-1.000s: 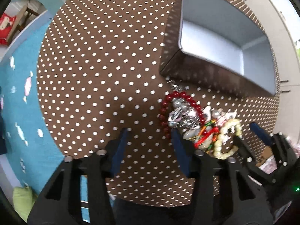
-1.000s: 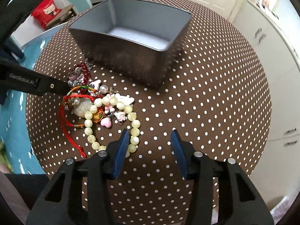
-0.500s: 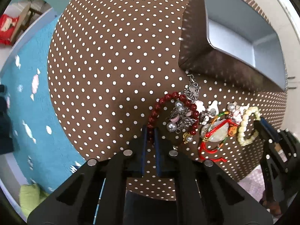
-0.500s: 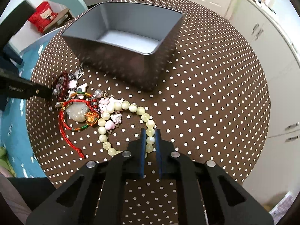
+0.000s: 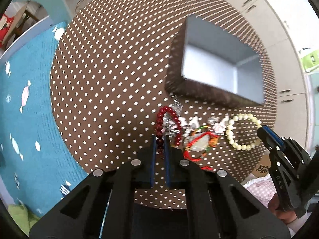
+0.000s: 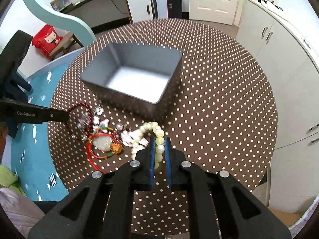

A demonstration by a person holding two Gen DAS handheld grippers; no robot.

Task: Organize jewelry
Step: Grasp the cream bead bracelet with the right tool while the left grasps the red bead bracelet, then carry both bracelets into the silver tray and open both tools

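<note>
Right wrist view: a round bench [image 6: 219, 91] under a brown cloth with white dots carries an empty grey box [image 6: 137, 79]. White cupboards [image 6: 279, 63] stand to its right, a white door [image 6: 215, 0] behind, and a blue rug [image 6: 37, 139] covers the floor at left. The right gripper [image 6: 160, 148] has its jaws pinching the pale bead bracelet [image 6: 157, 133]. The left gripper [image 5: 159, 142] pinches the dark red bead bracelet [image 5: 160, 119]. Loose charms and a red cord [image 6: 95, 149] lie between them, in front of the box.

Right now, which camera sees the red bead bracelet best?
The left wrist view: the red bead bracelet lies close ahead, pinched in the left hand-held gripper. The right wrist view shows it smaller, blurred and off to the side.
</note>
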